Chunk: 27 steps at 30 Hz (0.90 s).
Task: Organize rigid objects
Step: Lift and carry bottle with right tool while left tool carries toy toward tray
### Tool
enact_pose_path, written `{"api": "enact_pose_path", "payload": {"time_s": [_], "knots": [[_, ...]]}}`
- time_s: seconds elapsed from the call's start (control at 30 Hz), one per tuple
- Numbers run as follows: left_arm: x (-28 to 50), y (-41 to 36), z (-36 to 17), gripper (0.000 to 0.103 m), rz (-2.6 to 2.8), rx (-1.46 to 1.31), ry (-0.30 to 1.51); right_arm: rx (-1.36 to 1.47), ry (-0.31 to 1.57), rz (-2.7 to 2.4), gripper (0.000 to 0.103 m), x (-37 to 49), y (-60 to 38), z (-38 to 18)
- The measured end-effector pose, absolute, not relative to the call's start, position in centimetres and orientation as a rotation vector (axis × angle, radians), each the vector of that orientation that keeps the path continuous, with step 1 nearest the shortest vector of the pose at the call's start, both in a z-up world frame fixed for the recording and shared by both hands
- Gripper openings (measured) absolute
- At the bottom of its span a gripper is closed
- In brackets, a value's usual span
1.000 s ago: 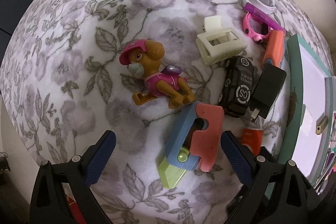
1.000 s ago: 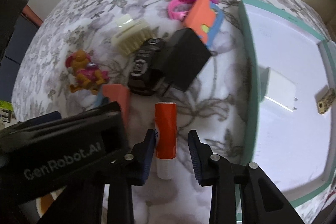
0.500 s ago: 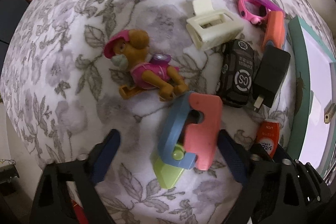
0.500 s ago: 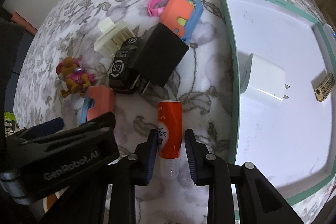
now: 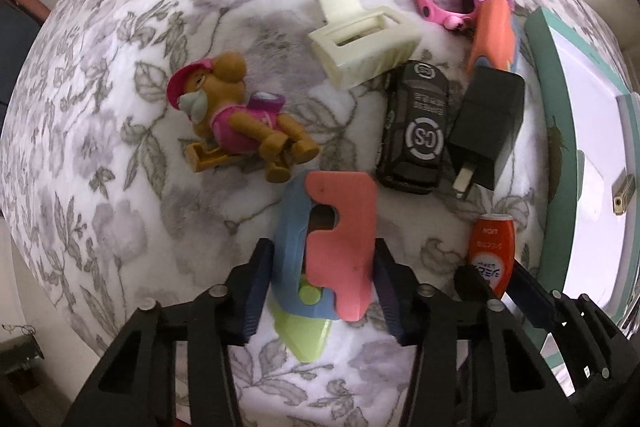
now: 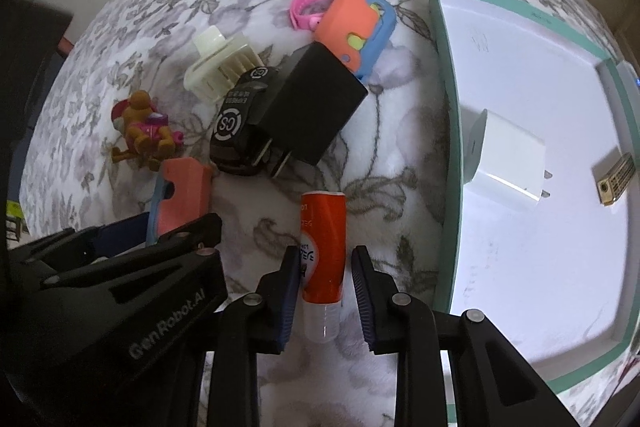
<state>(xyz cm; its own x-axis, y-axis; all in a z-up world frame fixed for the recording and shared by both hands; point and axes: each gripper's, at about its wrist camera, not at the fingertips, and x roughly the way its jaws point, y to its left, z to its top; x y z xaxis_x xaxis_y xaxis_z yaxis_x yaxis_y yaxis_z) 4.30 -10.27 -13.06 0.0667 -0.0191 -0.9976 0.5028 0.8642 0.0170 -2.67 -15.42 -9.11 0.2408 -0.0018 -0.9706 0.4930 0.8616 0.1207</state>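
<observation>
**Both grippers close in on their picks**

Closing from a wide spread, the left gripper has dropped over the pink-and-blue toy, its jaws just narrowed until both pads hug the toy's sides. The right gripper straddles the orange tube, left pad touching, right pad a sliver clear, so not yet clamped. The tray, at three o'clock from the tube, holds a white charger. Risk, in my judgement: the toy's uneven, layered shape may twist out on lifting, and the round tube could roll on the soft flowered blanket.
</observation>
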Motion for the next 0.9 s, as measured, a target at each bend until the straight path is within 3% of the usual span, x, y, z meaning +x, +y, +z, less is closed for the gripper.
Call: {"api": "enact_pose_path", "payload": {"time_s": [0.9], "knots": [[4.9, -9.0, -10.3, 0.045, -0.408, 0.397, 1.419, 0.424, 1.279, -0.338, 0.026, -3.1, -13.9, -8.3]]}}
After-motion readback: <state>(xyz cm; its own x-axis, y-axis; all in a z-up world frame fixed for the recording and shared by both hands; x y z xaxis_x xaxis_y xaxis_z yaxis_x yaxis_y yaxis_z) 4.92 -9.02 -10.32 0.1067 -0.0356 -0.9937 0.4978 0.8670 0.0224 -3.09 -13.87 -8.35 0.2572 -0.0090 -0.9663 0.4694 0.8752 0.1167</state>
